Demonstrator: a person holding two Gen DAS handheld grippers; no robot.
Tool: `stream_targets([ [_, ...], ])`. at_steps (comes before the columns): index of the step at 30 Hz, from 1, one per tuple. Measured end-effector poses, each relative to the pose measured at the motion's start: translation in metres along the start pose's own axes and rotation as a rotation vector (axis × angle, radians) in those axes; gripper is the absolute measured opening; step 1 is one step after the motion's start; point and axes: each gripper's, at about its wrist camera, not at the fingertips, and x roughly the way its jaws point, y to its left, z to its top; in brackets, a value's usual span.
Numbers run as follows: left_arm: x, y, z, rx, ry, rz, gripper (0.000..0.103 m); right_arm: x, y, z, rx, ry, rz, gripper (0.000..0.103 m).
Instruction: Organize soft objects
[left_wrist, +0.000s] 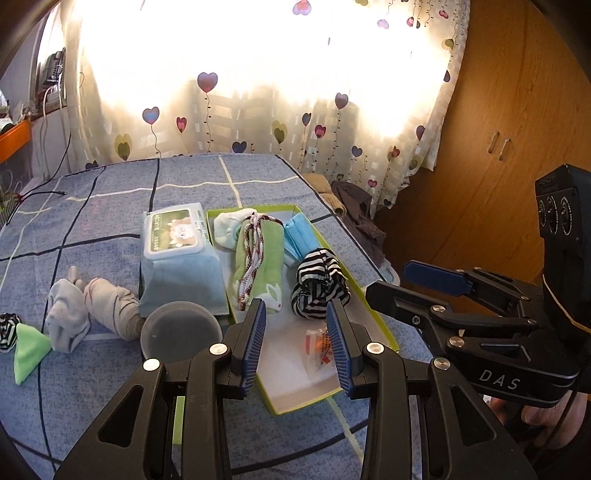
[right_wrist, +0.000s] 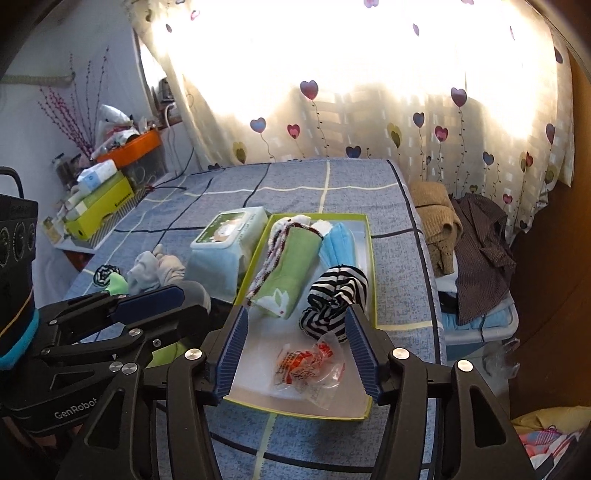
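Left gripper (left_wrist: 295, 338): black plastic linkage arms, silver screw heads behind the fingers, blue ribbed pads (left_wrist: 258, 332). Right gripper (right_wrist: 295, 350): same build, blue ribbed pads (right_wrist: 231, 354). White "DAS" and "GenRobot" lettering on bodies behind fingers.

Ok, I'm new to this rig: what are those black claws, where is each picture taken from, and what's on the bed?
Each claw is a hand-held two-finger gripper with its own camera looking along its fingers. One picture comes from the left gripper, the other from the right gripper. Both are open and hold nothing. On the blue checked bedsheet a green-edged box holds a green towel, a striped sock roll and a crinkly plastic packet. Beside it lie a wipes pack and grey socks.
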Motion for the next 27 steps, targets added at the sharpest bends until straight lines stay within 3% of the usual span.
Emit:
stream_targets([
  [27,-0.036,0.034,-0.006,-0.044,-0.068,0.055,0.036,-0.008,0.045,0.008,-0.070,-0.034,0.065,0.057],
])
